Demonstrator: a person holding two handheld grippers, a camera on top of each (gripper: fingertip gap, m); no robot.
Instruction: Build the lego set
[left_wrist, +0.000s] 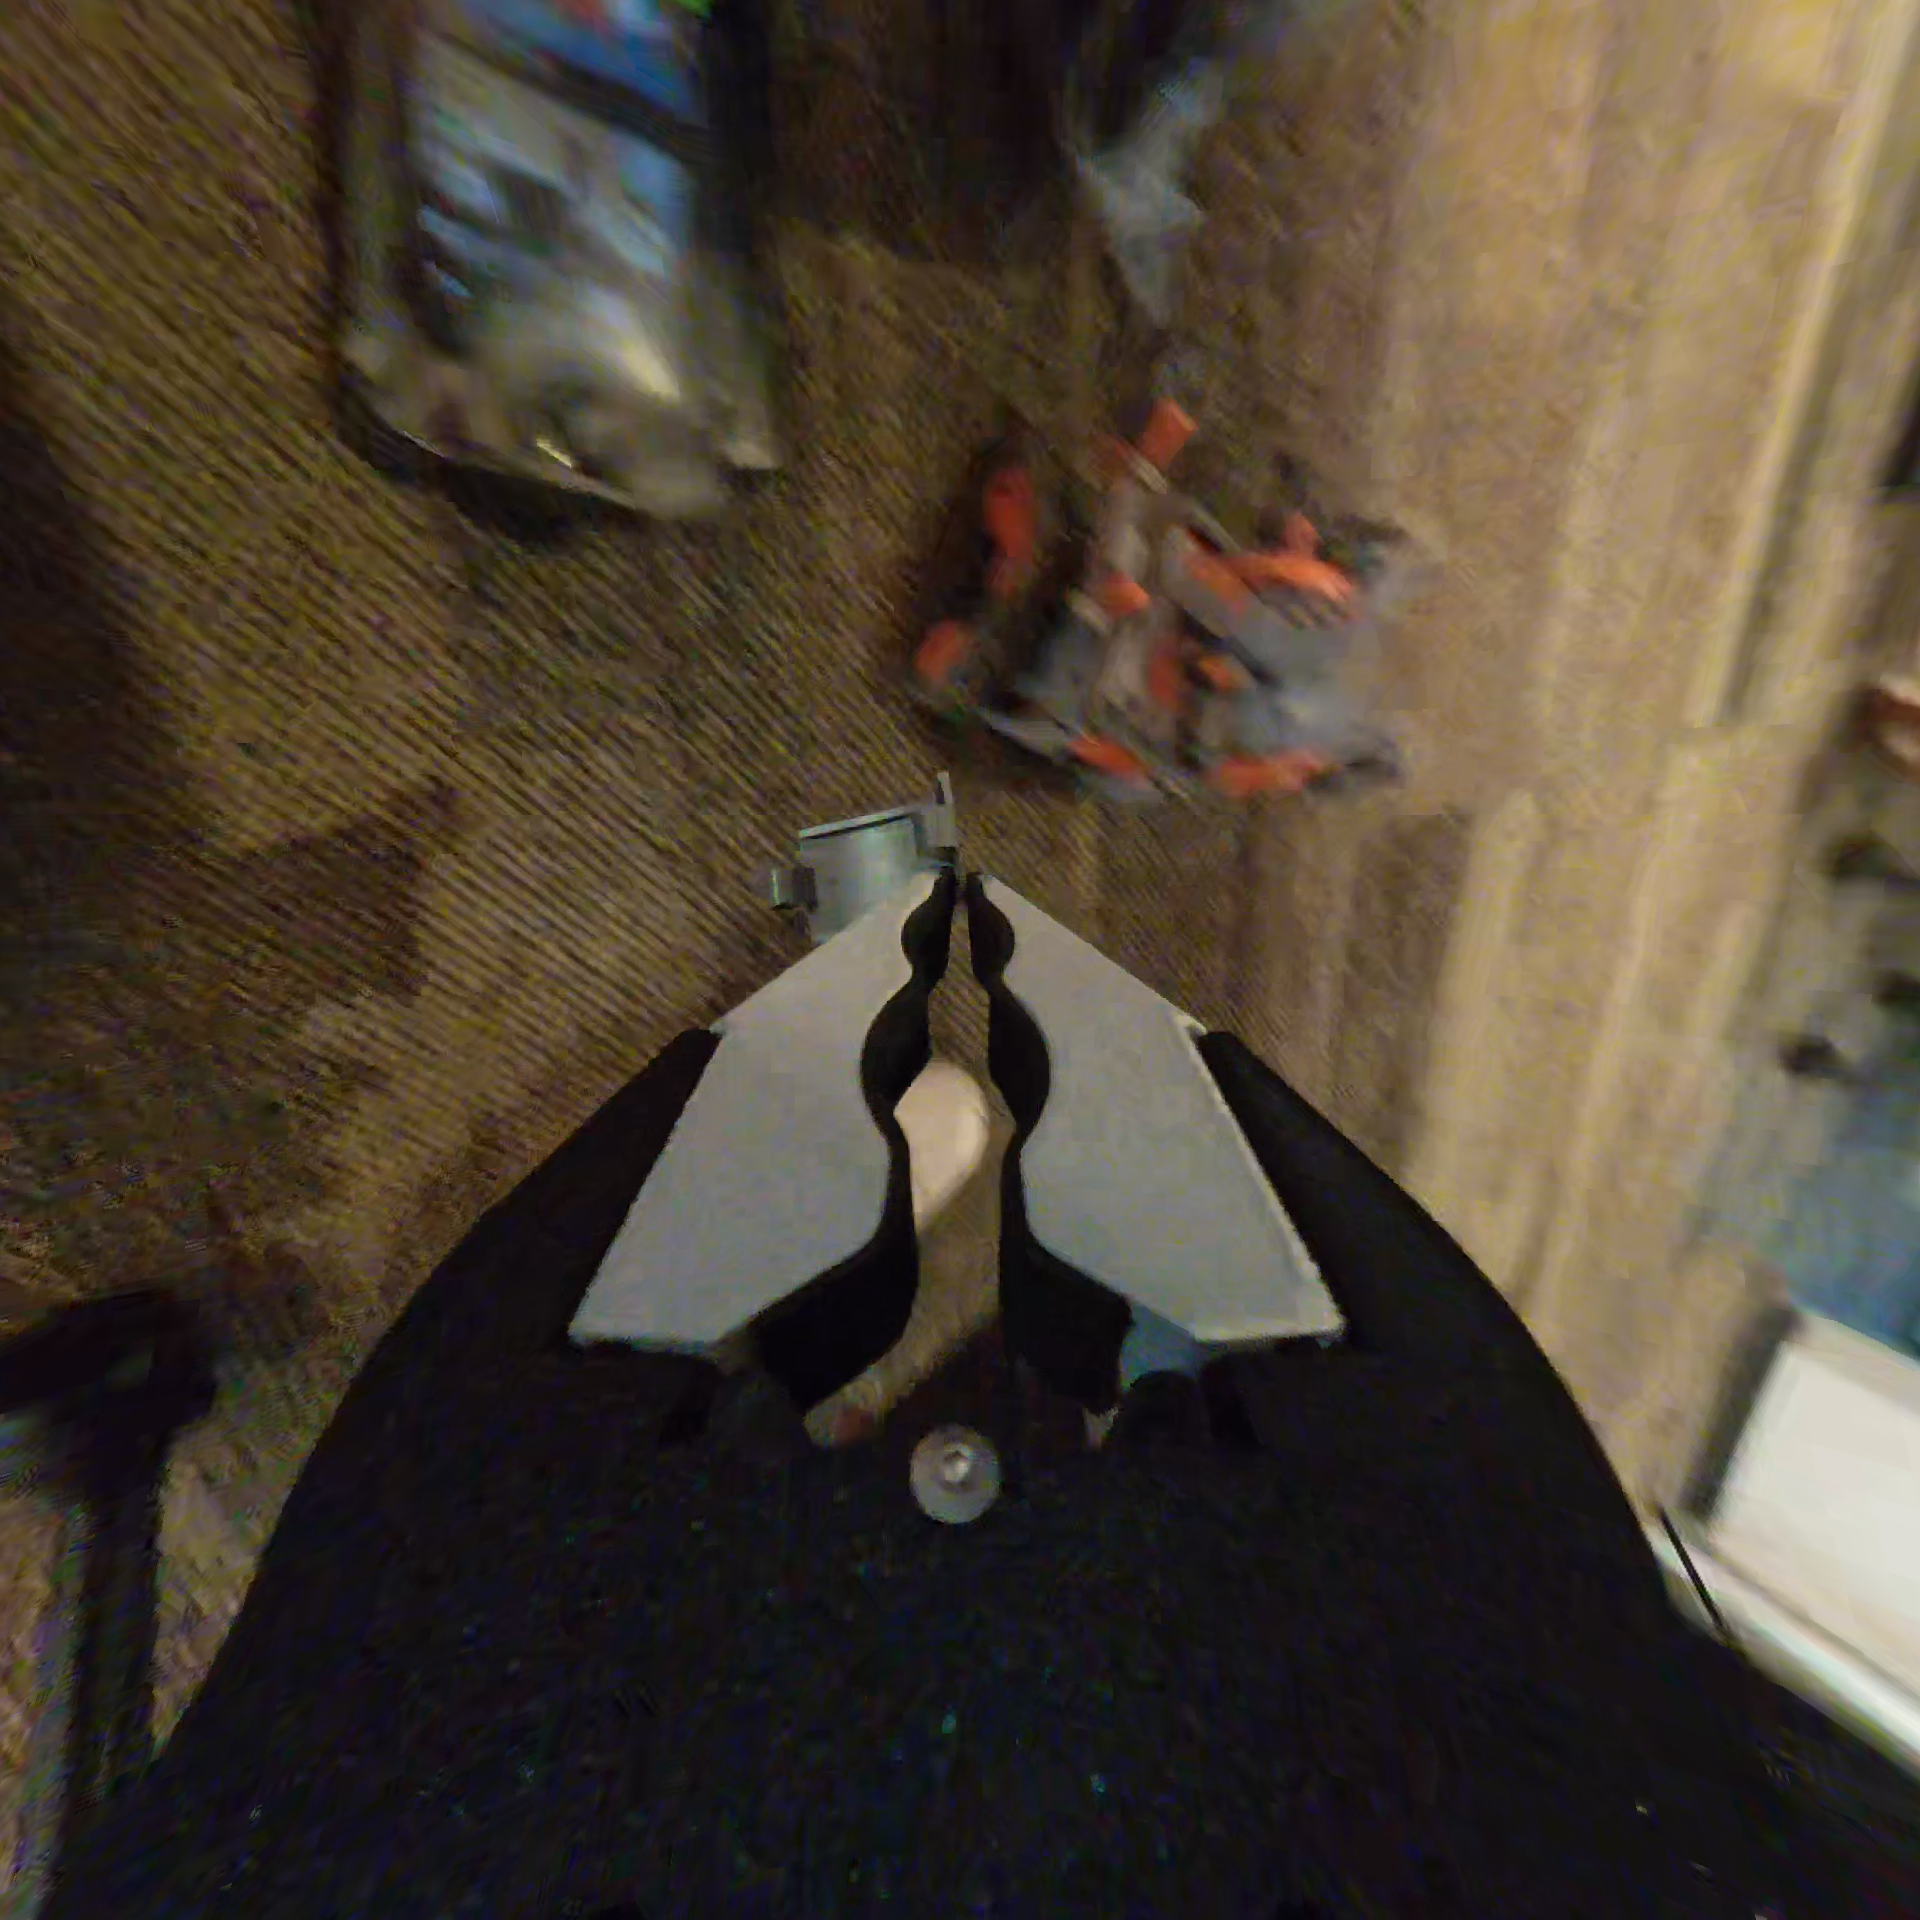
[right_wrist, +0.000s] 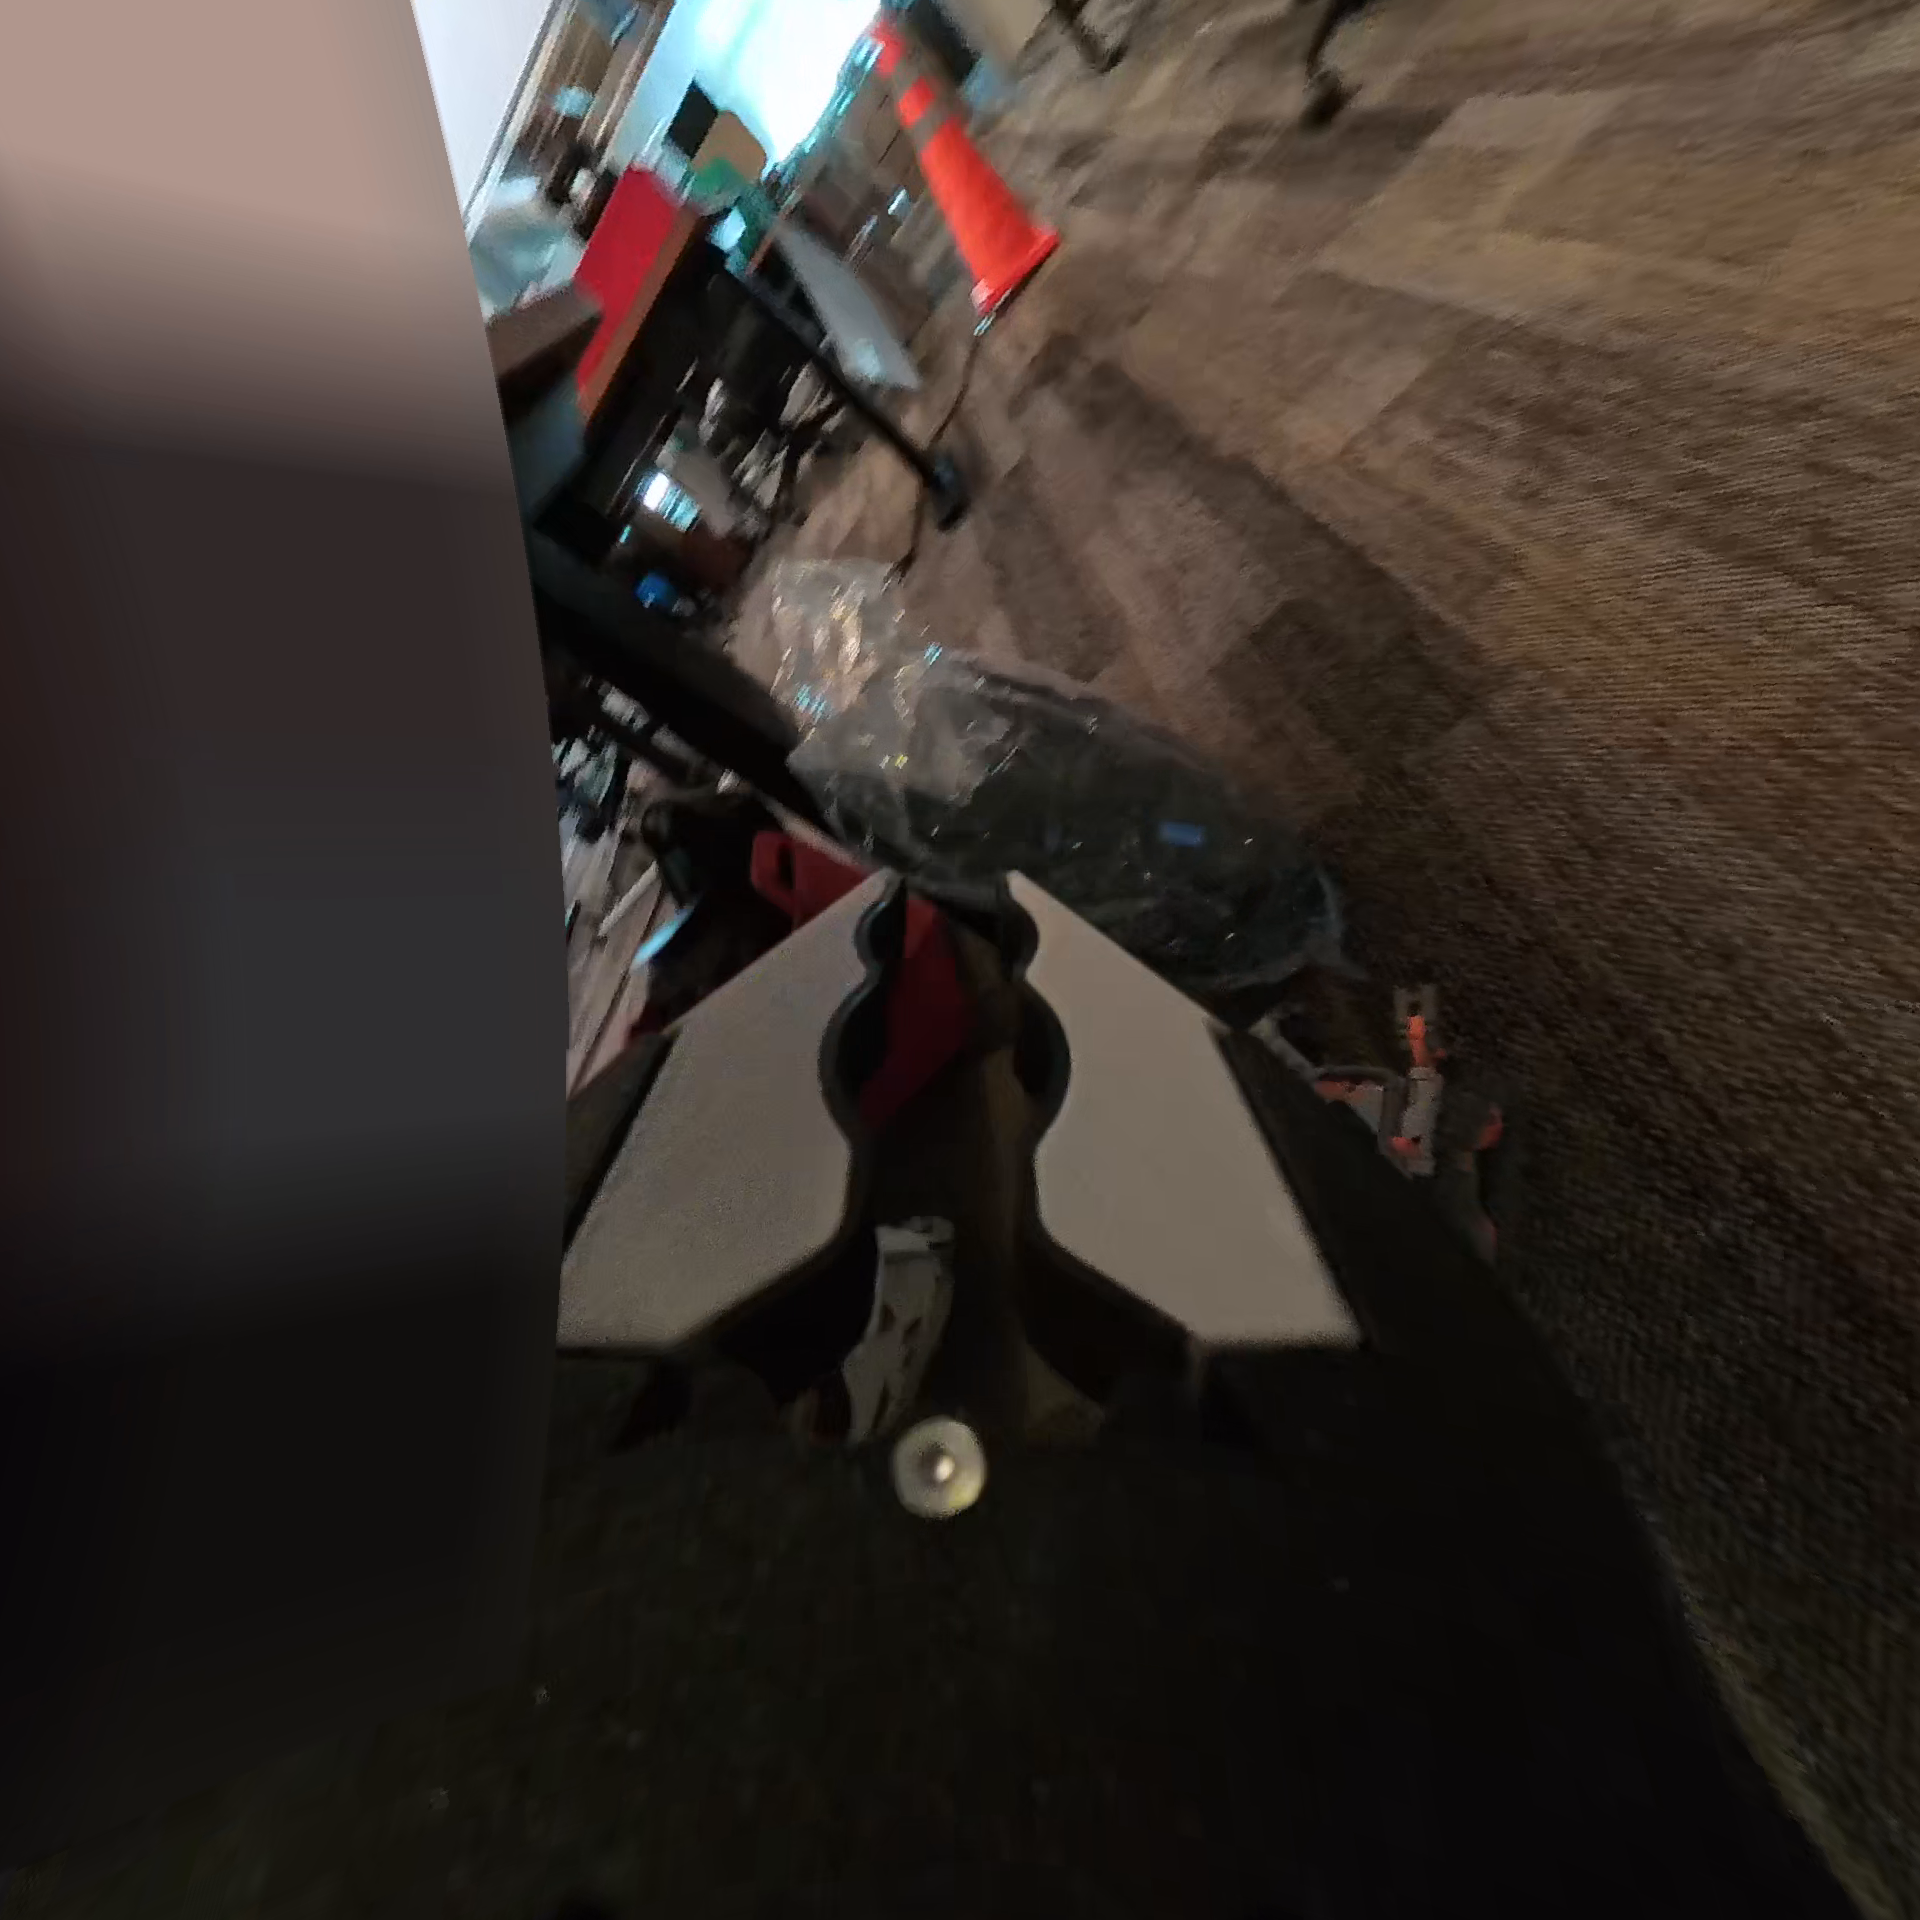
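In the left wrist view my left gripper is shut at its tips on a small grey metal clip-like part, held above brown carpet. A blurred pile of orange and grey small parts lies on the carpet just beyond and to the right. In the right wrist view my right gripper has its jaws a little apart. A red piece shows through the gap and left of the left finger; it seems to lie beyond the fingers. A black plastic-wrapped bundle lies just past the tips.
A clear plastic bag of items lies on the carpet at upper left. A few orange and grey parts lie right of the right gripper. An orange traffic cone and a black-legged table stand farther off. A pale wall edge is at right.
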